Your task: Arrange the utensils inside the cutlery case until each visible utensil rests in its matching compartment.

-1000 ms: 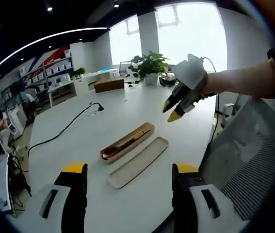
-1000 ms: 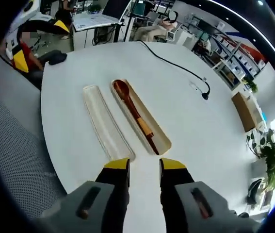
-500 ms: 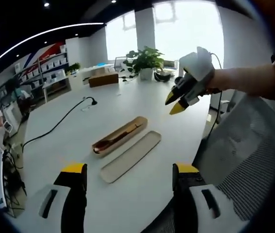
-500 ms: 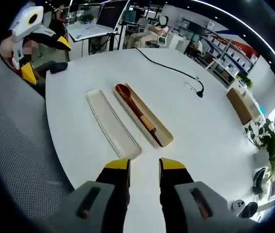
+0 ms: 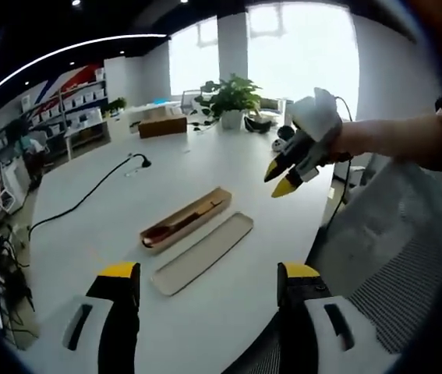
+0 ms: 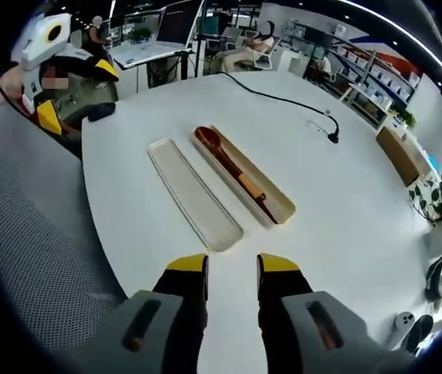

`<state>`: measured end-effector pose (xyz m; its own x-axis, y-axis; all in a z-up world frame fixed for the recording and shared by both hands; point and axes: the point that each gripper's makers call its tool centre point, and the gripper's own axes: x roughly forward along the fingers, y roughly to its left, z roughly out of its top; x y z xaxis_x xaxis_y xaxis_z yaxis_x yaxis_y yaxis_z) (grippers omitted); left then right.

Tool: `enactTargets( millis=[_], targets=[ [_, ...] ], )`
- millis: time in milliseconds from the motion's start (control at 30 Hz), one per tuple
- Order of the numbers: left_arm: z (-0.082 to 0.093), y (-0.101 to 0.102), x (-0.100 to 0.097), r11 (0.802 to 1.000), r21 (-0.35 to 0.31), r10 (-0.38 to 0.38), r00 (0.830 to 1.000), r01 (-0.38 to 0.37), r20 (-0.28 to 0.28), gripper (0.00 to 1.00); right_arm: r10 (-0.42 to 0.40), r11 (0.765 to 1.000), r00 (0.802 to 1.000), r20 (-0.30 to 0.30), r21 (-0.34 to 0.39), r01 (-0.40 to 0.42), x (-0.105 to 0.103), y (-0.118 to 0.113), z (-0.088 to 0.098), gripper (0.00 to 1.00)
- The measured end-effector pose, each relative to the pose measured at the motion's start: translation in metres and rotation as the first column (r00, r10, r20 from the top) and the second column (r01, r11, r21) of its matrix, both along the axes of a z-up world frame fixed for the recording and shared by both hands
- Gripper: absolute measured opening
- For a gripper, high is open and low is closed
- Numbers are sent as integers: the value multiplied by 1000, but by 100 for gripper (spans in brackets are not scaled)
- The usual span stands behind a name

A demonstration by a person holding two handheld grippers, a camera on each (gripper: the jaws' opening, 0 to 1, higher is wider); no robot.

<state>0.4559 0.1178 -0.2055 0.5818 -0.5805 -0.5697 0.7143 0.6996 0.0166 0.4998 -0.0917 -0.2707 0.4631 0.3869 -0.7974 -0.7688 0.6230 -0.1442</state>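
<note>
A tan open cutlery case (image 5: 192, 214) (image 6: 277, 204) lies on the white table (image 5: 111, 234) (image 6: 337, 210) with a wooden spoon (image 5: 175, 226) (image 6: 231, 162) inside it. Its pale lid (image 5: 203, 254) (image 6: 194, 194) lies flat alongside, apart from the case. My left gripper (image 5: 209, 273) hovers near the table edge, open wide and empty; in the right gripper view, the left gripper (image 6: 72, 92) shows at upper left. My right gripper (image 6: 231, 269) stands above the table edge, jaws slightly apart with nothing between them. From the left gripper view, that right gripper (image 5: 279, 179) hangs in the air above the case's far end, held by a hand.
A black cable (image 5: 88, 195) (image 6: 283, 97) runs across the table. A potted plant (image 5: 232, 97) and a cardboard box (image 5: 162, 127) (image 6: 404, 152) stand at the far end. A grey mesh chair (image 5: 392, 265) (image 6: 33, 234) sits against the table edge.
Both views have shifted with the hands. The right gripper has drawn back a little from the case. Case, spoon and lid lie where they were.
</note>
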Motion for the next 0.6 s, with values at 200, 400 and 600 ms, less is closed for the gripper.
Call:
enactTargets(
  millis=[200,400,600],
  targets=[
    [-2,1,5,1000,14,-7,1000,7,-3,74,48,999,999,1,20,-48,3,23,2,23],
    [-4,-4,1,1000,10,-27,999,27,-36,74,134,991,991,-12,16,-133,-4,51,-2,24],
    [7,-12,4,995,-12,-96,994,96,-42,75,179,983,983,-34,35,-178,-15,59,-5,24]
  ],
)
